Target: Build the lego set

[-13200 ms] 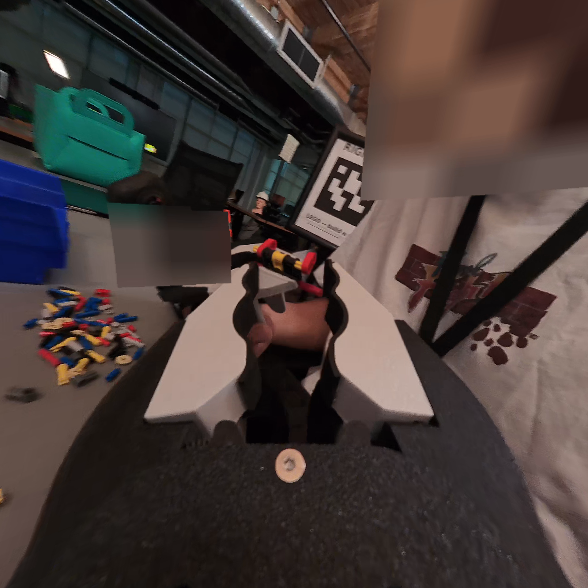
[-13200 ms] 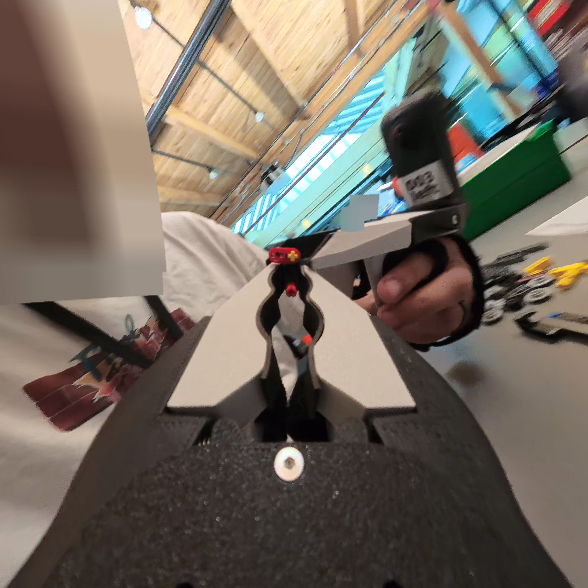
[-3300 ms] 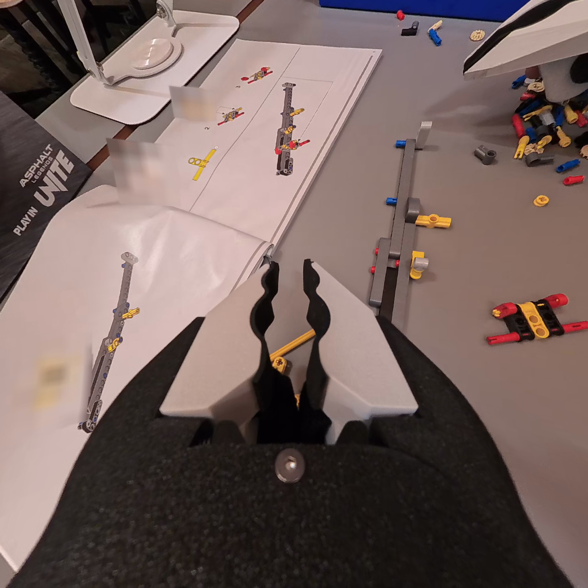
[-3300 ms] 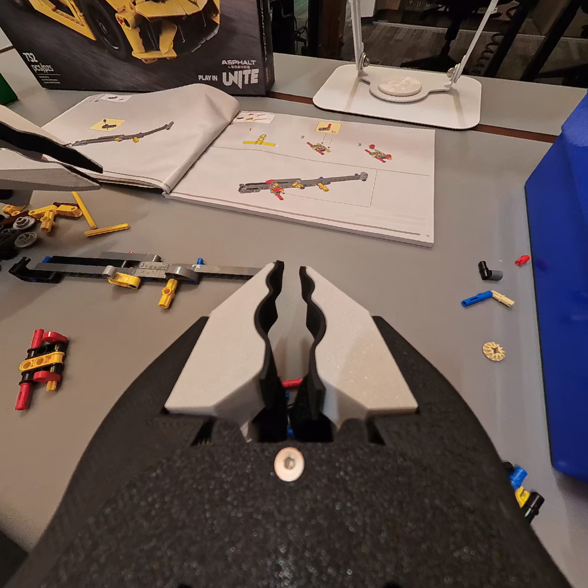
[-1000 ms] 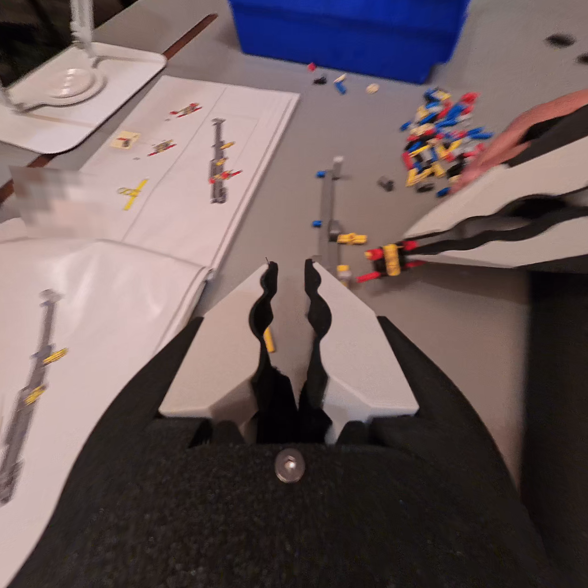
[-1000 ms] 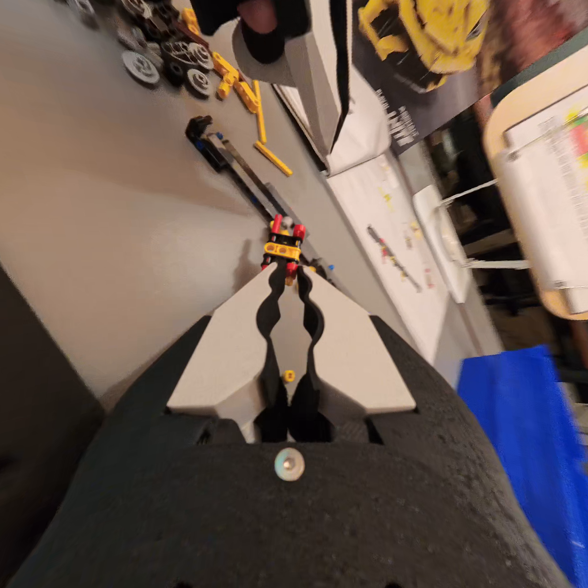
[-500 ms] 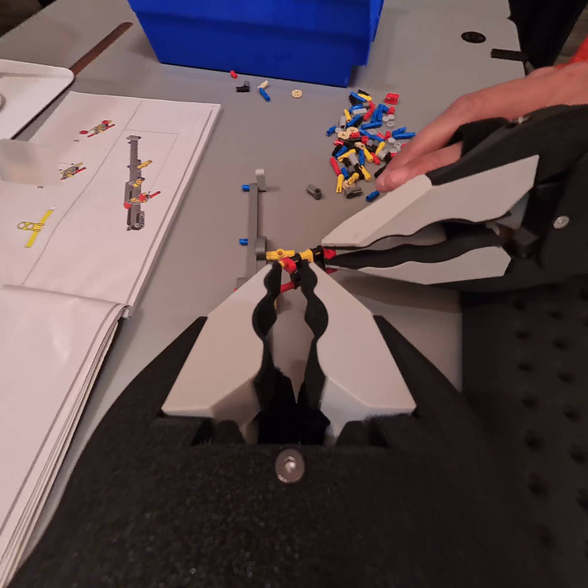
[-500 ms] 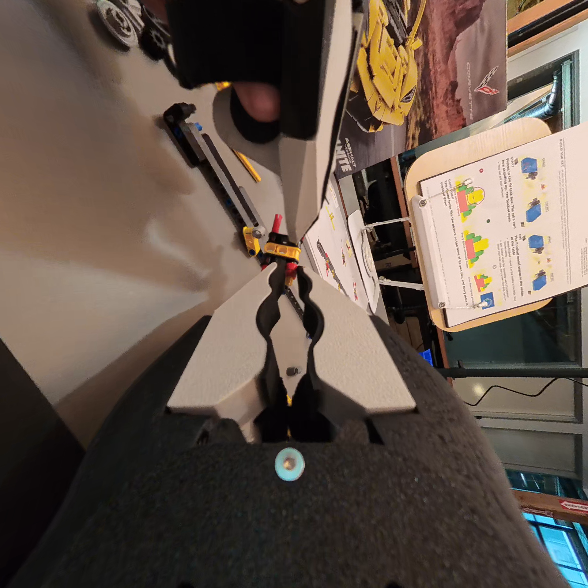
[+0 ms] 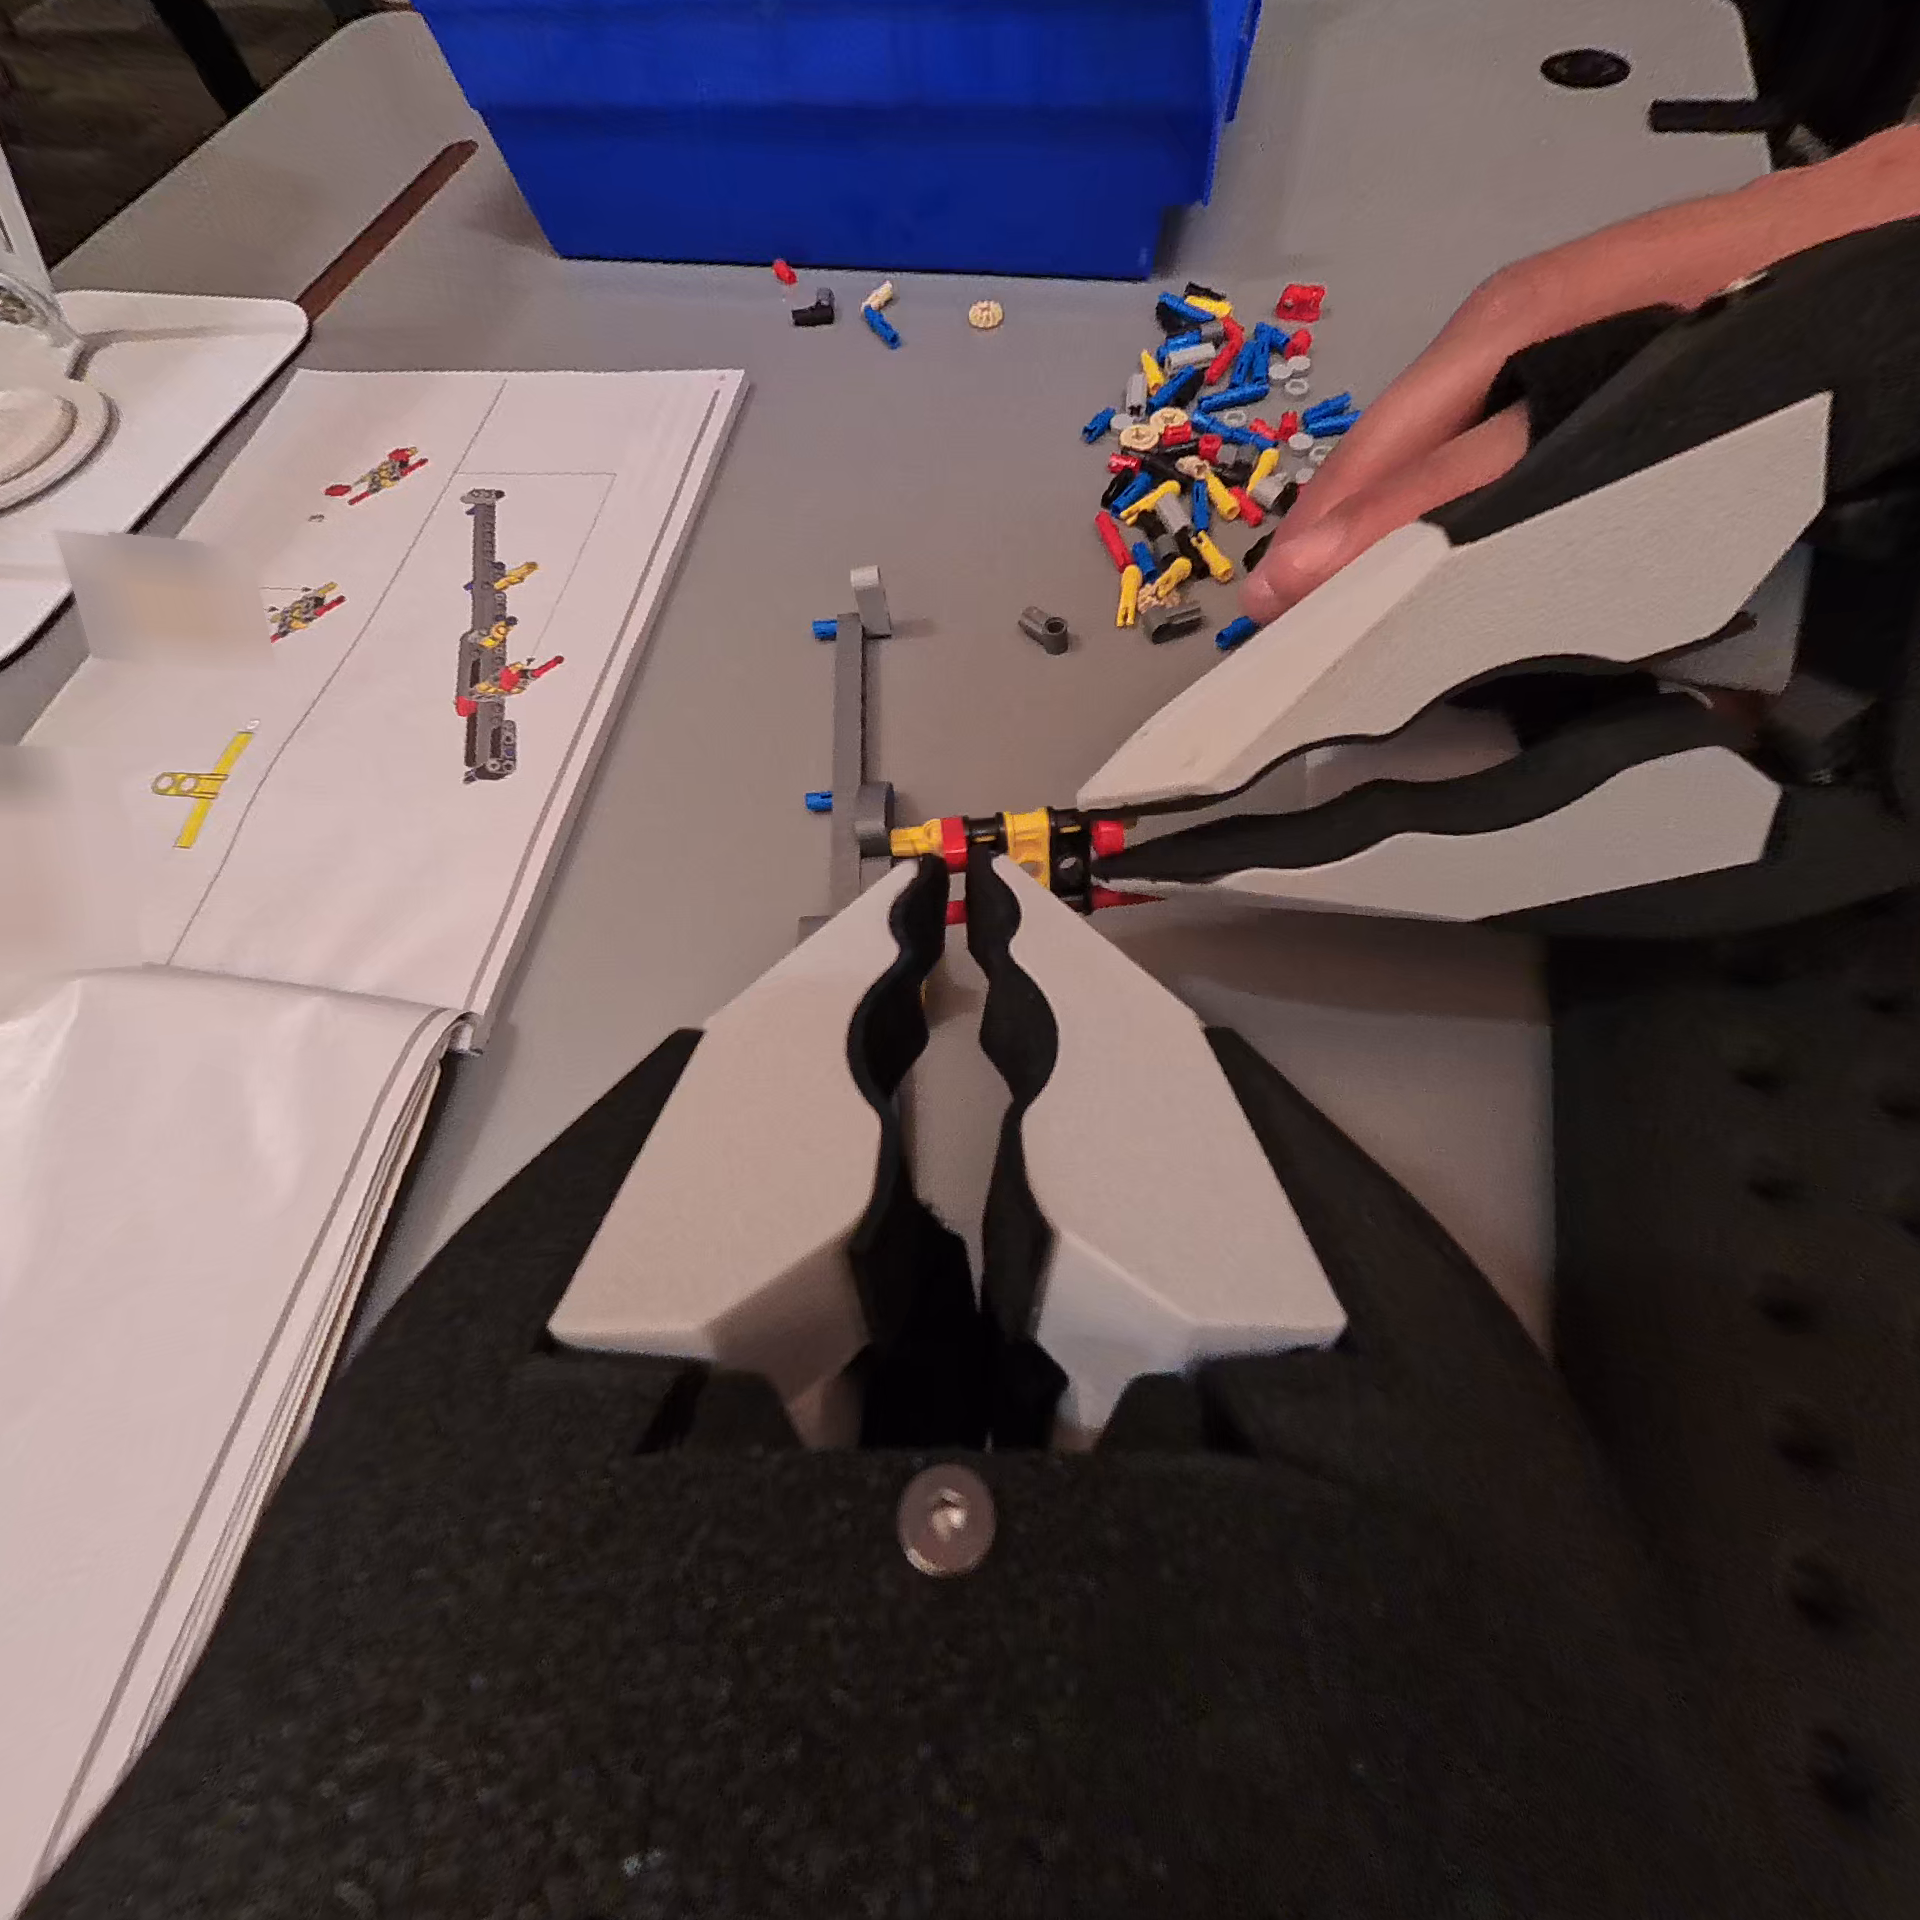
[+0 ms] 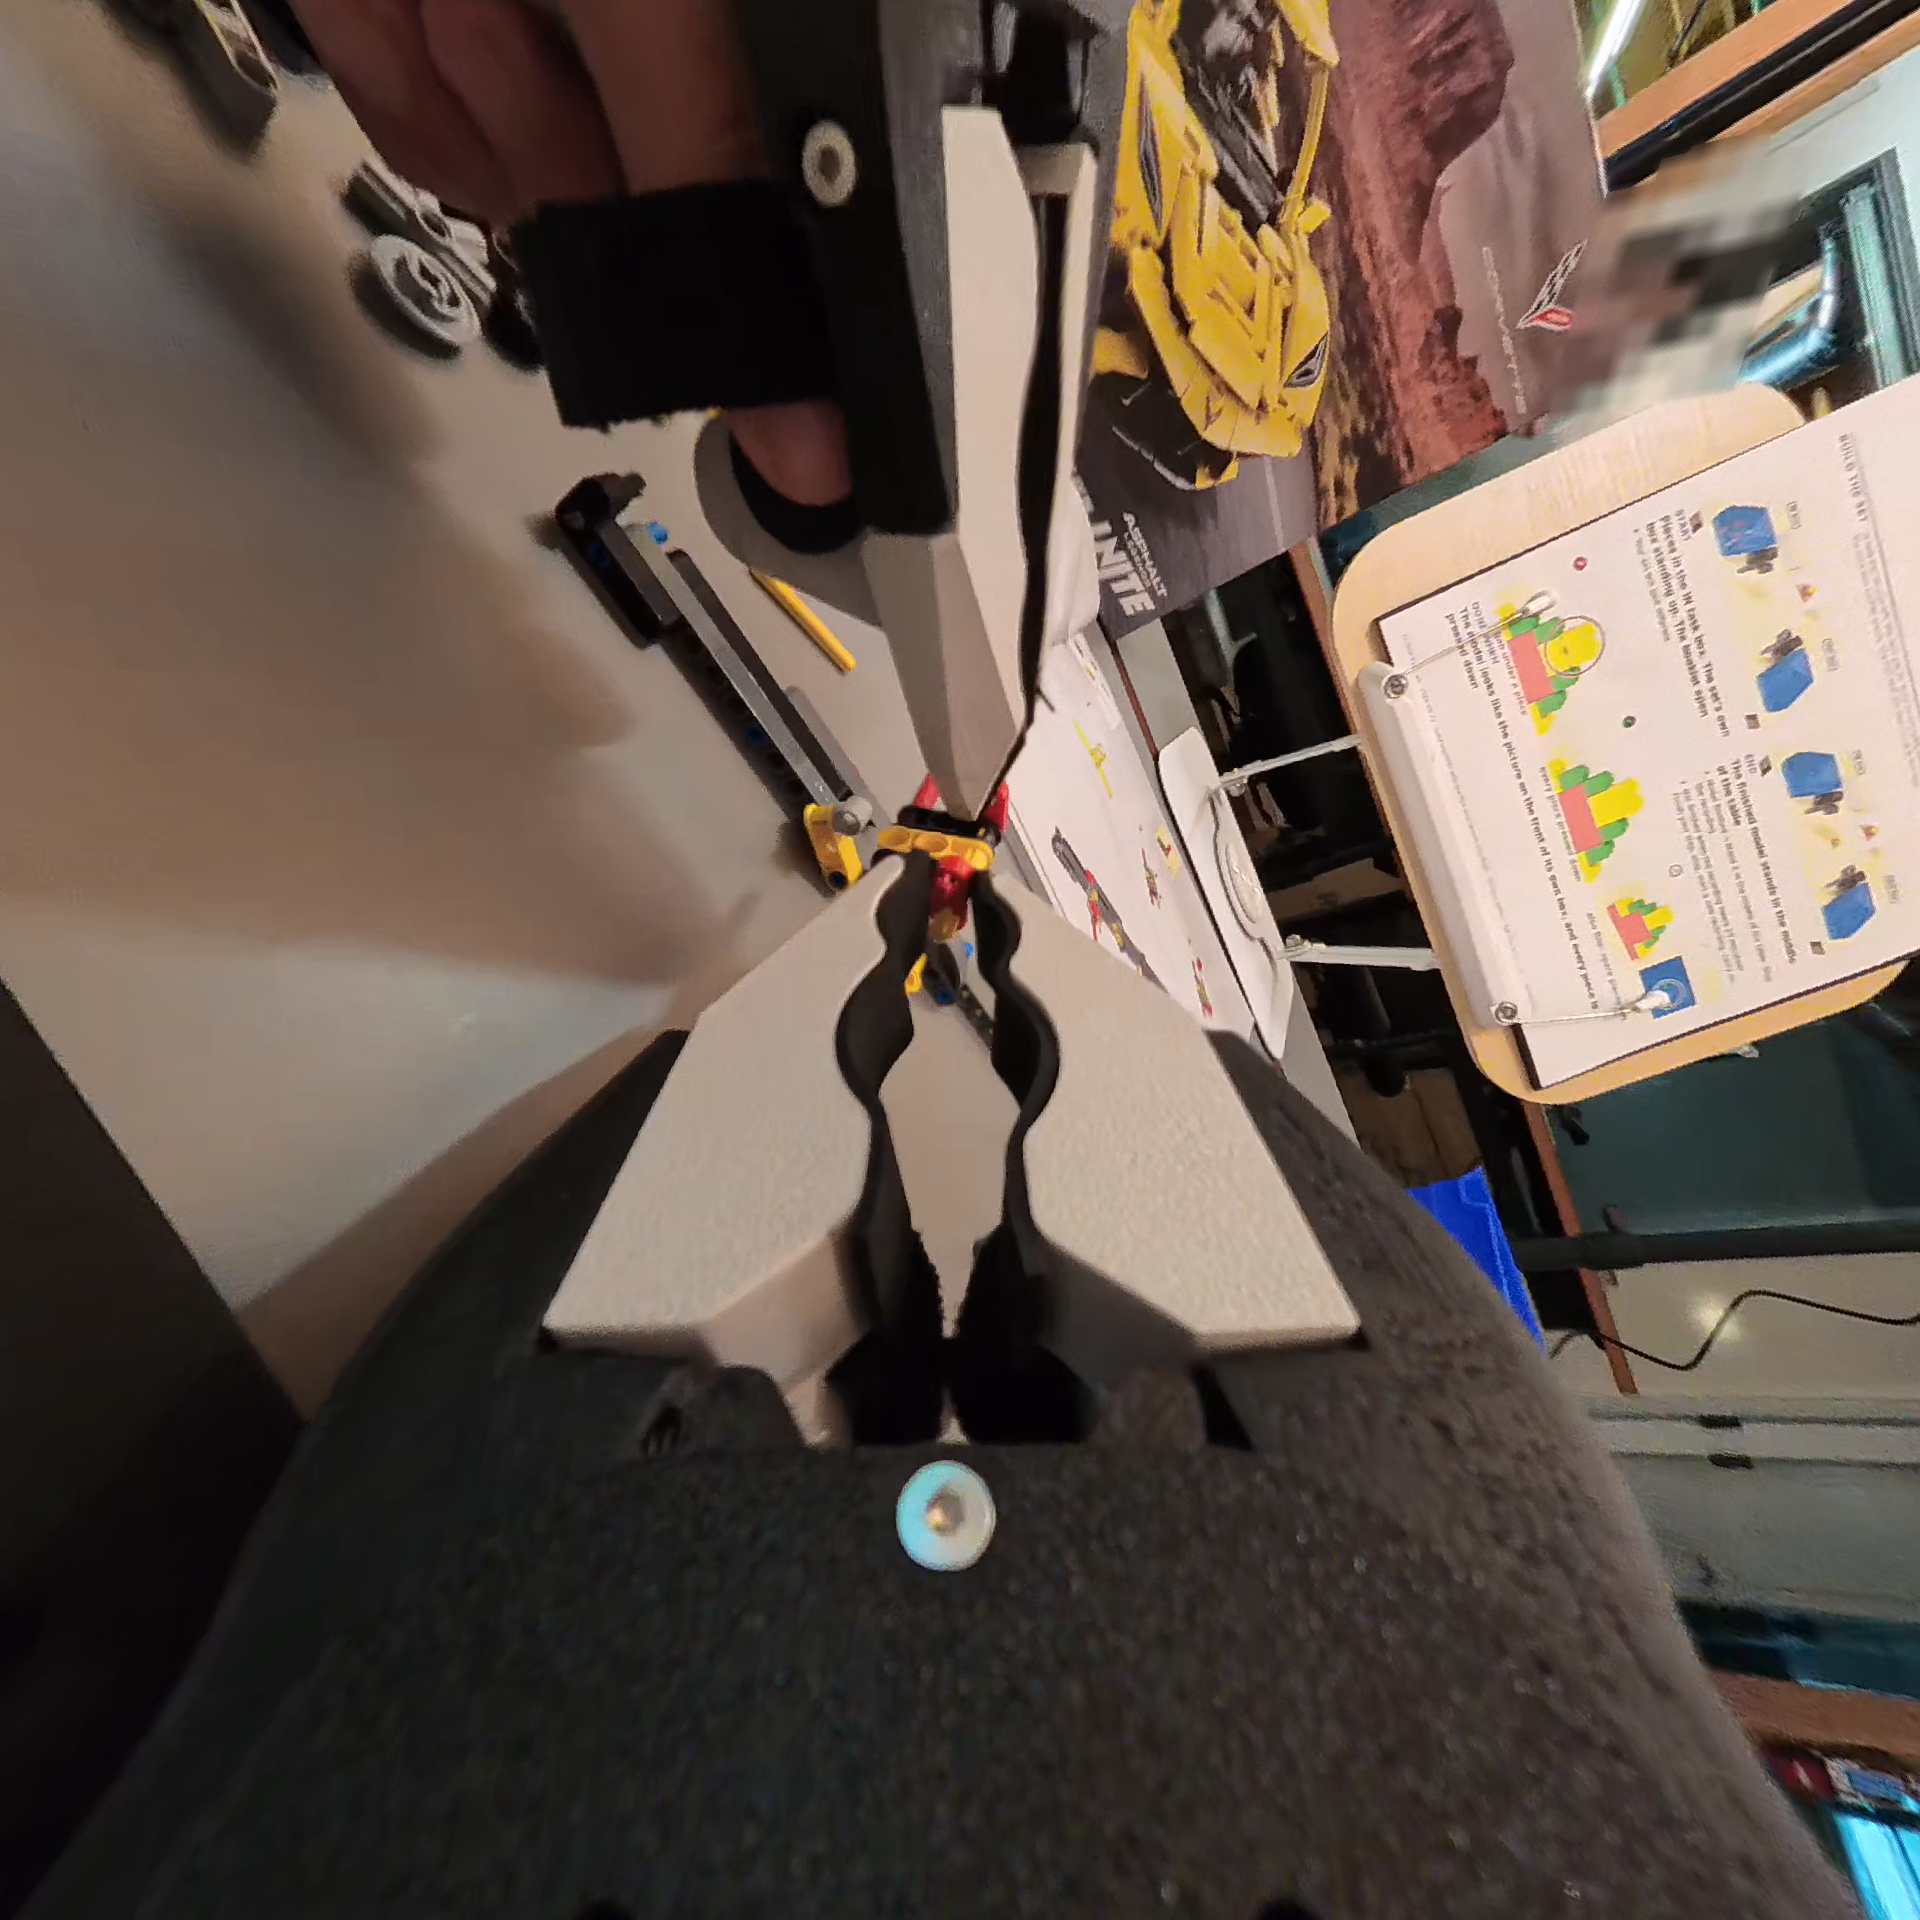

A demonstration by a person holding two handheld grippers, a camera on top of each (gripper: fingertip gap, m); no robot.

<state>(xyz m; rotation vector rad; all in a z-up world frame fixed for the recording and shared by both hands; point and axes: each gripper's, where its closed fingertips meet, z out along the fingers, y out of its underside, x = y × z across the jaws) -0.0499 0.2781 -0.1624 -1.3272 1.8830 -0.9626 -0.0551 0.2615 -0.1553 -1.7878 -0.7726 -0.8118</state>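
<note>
- A grey tabletop carries everything; a blue bin sits at the far edge.
- An open manual lies to my left.
- A long grey beam lies flat mid-table, with a pile of loose pins beyond it.
- My right hand-held gripper comes in from the right, clenched on a small red, yellow and black sub-assembly.
- My left hand-held gripper is nearly closed around the red end of that piece; whether it truly pinches it, I cannot tell.
- The sub-assembly hangs just above the tabletop, right at the beam's near end.
- Risk, as I judge it: two grips on one tiny piece could twist it apart, or a skewed push could jam the pin or shove the unsecured beam away.
</note>
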